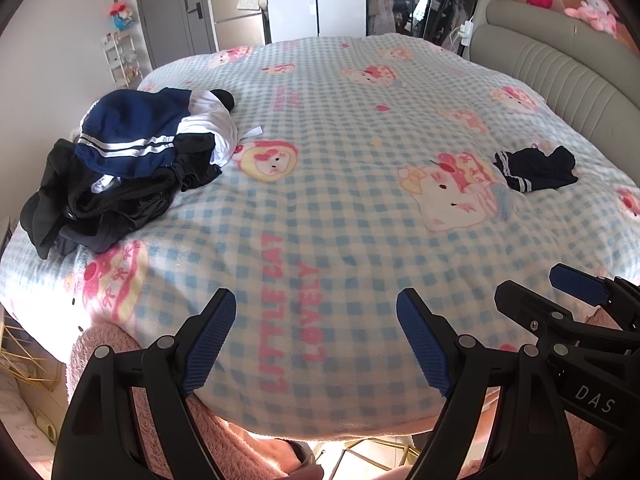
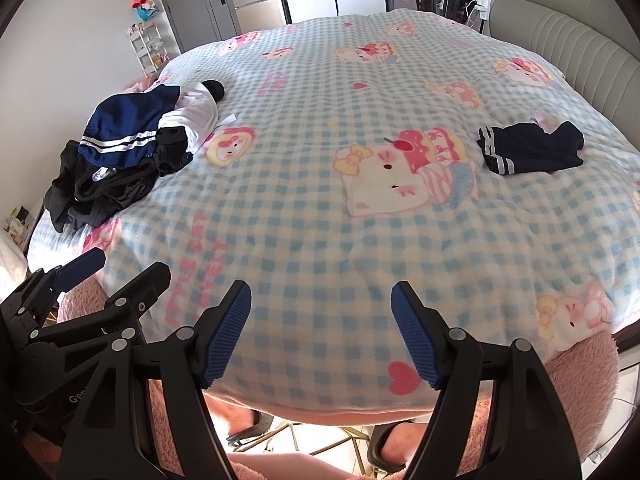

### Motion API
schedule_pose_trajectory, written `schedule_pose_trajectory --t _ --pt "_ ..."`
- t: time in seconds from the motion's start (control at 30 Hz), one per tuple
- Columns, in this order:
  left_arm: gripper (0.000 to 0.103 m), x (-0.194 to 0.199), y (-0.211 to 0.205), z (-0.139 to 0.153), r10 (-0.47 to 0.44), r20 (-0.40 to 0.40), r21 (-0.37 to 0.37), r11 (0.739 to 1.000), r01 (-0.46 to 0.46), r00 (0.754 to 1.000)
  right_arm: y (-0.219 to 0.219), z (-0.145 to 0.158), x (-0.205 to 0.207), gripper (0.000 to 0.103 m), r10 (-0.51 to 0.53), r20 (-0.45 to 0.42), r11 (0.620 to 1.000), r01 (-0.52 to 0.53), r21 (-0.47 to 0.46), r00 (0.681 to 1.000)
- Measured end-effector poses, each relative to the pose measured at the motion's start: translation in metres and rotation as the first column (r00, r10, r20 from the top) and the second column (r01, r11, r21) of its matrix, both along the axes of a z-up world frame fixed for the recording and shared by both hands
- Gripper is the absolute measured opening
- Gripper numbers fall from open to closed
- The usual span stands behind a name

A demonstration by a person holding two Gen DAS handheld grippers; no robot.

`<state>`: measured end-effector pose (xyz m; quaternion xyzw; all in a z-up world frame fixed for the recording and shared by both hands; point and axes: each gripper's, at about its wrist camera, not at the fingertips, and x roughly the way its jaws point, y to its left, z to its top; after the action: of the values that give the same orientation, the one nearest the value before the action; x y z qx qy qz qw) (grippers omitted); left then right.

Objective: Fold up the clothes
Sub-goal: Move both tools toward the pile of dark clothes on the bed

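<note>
A pile of unfolded clothes [image 1: 120,168], navy, white and black, lies at the left edge of the bed; it also shows in the right wrist view [image 2: 128,156]. A small folded navy garment with white stripes [image 1: 534,172] lies on the right side of the bed, also in the right wrist view [image 2: 528,152]. My left gripper [image 1: 316,304] is open and empty over the bed's near edge. My right gripper [image 2: 320,296] is open and empty beside it, and shows at the right of the left wrist view [image 1: 536,284].
The bed carries a blue checked cartoon-cat blanket [image 1: 340,216] over a pink fuzzy layer [image 2: 580,384]. A grey padded headboard [image 1: 560,64] stands at the right. A door, fridge and wardrobe [image 1: 296,0] stand beyond the bed. Feet in sandals [image 2: 392,448] show below.
</note>
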<state>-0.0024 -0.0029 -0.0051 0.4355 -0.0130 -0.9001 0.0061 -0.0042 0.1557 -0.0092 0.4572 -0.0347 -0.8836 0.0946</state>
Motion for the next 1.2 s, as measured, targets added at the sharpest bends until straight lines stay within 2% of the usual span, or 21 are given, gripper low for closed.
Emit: schedule_pose_trajectory --t 0.17,0.3,0.5,0.63,0.73,0.77,0.83,0.97,1.07,1.13,1.2 --pt "0.085 -0.005 -0.006 -0.01 -0.015 0.018 0.101 0.995 0.013 1.0 -0.005 -0.002 0.0 0.074 0.006 -0.015 0.998 -0.006 0.058 1.0" --pt "0.085 -0.011 -0.006 -0.026 -0.041 0.047 0.154 0.987 0.033 0.998 -0.006 -0.005 -0.001 0.074 0.012 -0.02 0.996 -0.011 0.087 1.0" --pt "0.085 -0.017 -0.026 -0.031 -0.043 0.047 0.186 0.982 0.033 0.998 -0.015 -0.014 -0.026 0.074 0.036 0.033 0.997 -0.038 0.074 0.999" --pt "0.085 -0.02 -0.071 -0.019 0.017 0.029 0.227 0.974 -0.023 0.999 -0.048 0.008 -0.049 0.074 0.134 0.014 0.988 -0.135 0.071 0.991" --pt "0.084 -0.024 -0.115 -0.004 0.091 -0.034 0.199 0.977 -0.083 0.995 -0.089 0.029 -0.075 0.074 0.21 -0.057 0.976 -0.206 0.069 0.976" --pt "0.084 -0.026 -0.129 0.0 0.112 -0.067 0.181 0.979 -0.098 0.991 -0.105 0.033 -0.086 0.074 0.231 -0.067 0.971 -0.227 0.071 0.971" --pt "0.082 -0.035 -0.156 0.002 0.155 -0.08 0.178 0.974 -0.139 0.985 -0.141 0.034 -0.107 0.074 0.276 -0.061 0.959 -0.271 0.077 0.959" --pt "0.08 -0.047 -0.219 -0.003 0.312 -0.072 0.197 0.936 -0.293 0.947 -0.217 0.034 -0.141 0.074 0.386 -0.048 0.922 -0.382 0.067 0.921" --pt "0.08 -0.056 -0.26 -0.008 0.43 -0.091 0.207 0.89 -0.405 0.898 -0.277 0.044 -0.166 0.074 0.481 -0.048 0.876 -0.481 0.012 0.875" --pt "0.08 -0.073 -0.285 -0.009 0.491 -0.117 0.222 0.86 -0.459 0.863 -0.317 0.051 -0.178 0.074 0.534 -0.073 0.845 -0.535 0.013 0.842" --pt "0.08 -0.096 -0.309 -0.005 0.521 -0.134 0.261 0.839 -0.477 0.843 -0.352 0.051 -0.193 0.074 0.547 -0.069 0.837 -0.546 0.038 0.834"
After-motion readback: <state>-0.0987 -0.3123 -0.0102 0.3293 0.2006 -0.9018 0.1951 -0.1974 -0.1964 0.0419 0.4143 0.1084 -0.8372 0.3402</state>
